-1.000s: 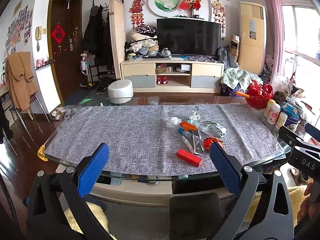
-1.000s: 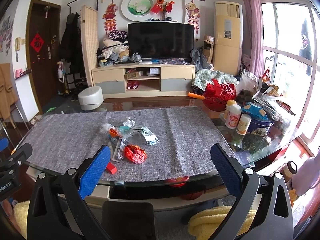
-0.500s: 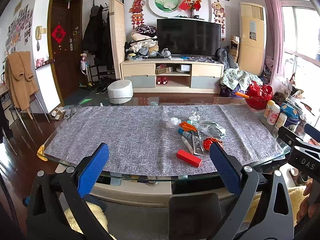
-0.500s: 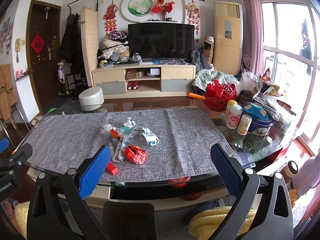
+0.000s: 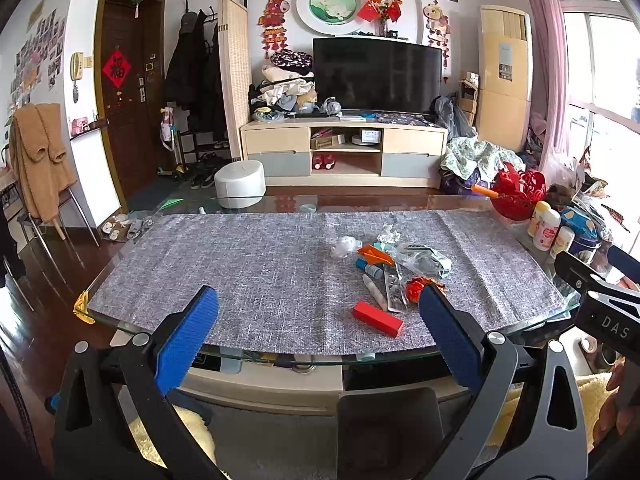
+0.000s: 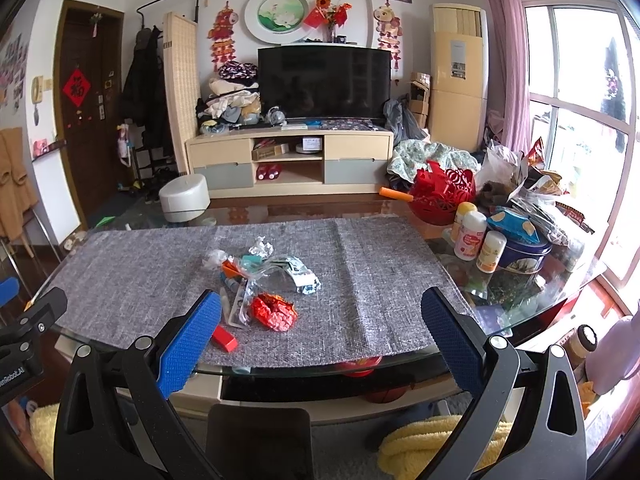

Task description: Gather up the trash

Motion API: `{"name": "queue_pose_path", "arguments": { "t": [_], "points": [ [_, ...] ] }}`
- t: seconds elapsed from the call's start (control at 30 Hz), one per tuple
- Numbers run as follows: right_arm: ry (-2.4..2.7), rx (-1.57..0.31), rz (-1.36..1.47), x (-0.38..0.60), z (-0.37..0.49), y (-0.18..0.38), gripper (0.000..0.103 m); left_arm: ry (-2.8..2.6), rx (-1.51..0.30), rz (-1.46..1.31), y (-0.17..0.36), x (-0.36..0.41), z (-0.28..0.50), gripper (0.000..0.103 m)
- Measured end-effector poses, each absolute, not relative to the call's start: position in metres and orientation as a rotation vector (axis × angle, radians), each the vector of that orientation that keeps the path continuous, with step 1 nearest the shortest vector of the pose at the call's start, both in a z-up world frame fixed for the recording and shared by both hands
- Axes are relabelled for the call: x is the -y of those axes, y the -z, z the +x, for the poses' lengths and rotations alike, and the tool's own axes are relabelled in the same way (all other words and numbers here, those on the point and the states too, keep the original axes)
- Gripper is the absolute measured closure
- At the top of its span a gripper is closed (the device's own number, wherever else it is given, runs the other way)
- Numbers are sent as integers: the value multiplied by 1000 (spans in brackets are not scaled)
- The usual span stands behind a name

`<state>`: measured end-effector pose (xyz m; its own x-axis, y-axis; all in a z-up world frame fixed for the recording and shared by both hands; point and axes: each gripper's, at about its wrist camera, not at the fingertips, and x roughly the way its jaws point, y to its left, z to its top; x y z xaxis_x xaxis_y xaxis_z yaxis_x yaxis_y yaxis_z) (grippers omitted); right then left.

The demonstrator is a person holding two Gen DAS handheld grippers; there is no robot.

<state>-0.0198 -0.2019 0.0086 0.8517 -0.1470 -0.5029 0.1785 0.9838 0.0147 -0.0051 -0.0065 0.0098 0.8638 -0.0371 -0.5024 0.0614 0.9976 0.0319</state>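
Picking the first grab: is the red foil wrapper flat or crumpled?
Crumpled: the red foil wrapper sits bunched in a creased lump on the grey mat.

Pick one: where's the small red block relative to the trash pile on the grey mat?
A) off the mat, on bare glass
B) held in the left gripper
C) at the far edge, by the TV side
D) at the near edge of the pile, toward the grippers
D: the red block lies on the grey mat at the pile's near edge, nearer the grippers than the crumpled red wrapper; both grippers are open and hold nothing.

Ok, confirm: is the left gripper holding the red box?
No. The left gripper is open and empty; the red box lies on the grey mat.
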Motion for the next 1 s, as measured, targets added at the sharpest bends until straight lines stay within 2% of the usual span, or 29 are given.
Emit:
{"name": "queue_pose_path", "arguments": {
  "t": [0.37,1.0],
  "points": [
    [196,-581,76,215,1,8,3,43,-576,53,4,4,17,8],
    [40,-812,161,227,80,94,3,13,-786,76,80,-1,91,8]
  ]
}}
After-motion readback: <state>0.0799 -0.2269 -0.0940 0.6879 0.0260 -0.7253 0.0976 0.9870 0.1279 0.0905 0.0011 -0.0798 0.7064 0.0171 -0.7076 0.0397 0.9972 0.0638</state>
